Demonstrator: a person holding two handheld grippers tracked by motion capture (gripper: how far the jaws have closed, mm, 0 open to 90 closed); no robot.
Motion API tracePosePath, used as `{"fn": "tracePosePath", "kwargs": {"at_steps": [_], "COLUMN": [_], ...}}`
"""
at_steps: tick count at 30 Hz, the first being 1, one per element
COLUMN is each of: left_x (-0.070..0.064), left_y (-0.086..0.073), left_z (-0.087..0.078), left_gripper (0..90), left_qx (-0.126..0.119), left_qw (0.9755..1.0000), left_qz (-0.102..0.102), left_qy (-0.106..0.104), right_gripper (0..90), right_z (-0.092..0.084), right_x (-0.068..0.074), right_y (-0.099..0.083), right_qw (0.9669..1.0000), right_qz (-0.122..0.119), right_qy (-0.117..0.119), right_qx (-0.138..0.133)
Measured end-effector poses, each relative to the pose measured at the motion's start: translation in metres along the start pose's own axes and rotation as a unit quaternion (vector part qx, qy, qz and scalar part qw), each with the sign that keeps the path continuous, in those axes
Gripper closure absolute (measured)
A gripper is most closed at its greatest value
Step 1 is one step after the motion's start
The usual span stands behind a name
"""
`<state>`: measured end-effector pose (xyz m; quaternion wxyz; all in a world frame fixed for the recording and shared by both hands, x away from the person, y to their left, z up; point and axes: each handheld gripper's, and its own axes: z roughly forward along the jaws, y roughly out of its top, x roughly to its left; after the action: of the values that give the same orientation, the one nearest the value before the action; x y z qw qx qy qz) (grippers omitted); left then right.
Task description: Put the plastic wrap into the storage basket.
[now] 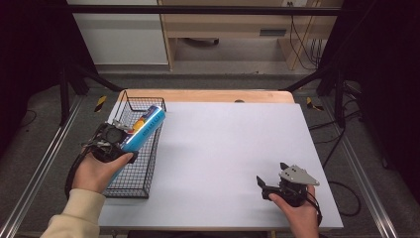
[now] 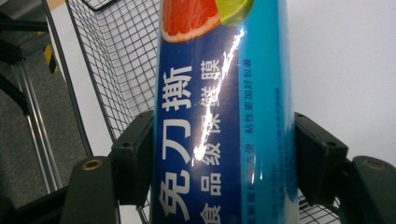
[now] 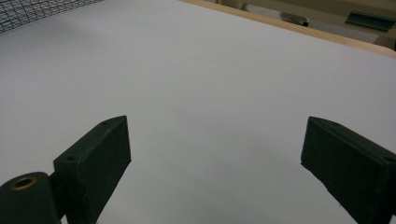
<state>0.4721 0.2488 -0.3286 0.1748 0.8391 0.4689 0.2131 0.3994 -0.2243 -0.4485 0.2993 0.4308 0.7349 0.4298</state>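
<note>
Holding a glossy blue box, the left gripper clamps it above the wire basket, frame left.
Right gripper rests lower right on the matte table, jaws wide, empty.

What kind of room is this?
Probably a lab or workshop set up for recording. A white table stands inside a dark metal frame, cables trail on the floor, and a person holds a left gripper.
</note>
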Motion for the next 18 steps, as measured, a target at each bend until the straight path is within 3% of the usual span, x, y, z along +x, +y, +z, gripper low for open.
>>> {"fn": "tracePosePath", "kwargs": {"at_steps": [18], "left_x": [0.0047], "left_y": [-0.0069], "left_z": [0.0085], "left_gripper": [32.2], "left_qx": [0.015], "left_qw": [0.9997], "left_qz": [-0.018], "left_qy": [-0.001], "right_gripper": [9.1], "right_z": [0.0002], "right_x": [-0.0006], "right_y": [-0.0007], "right_qw": [1.0000], "right_qz": [0.004], "right_qy": [-0.004], "right_qx": [0.000]}}
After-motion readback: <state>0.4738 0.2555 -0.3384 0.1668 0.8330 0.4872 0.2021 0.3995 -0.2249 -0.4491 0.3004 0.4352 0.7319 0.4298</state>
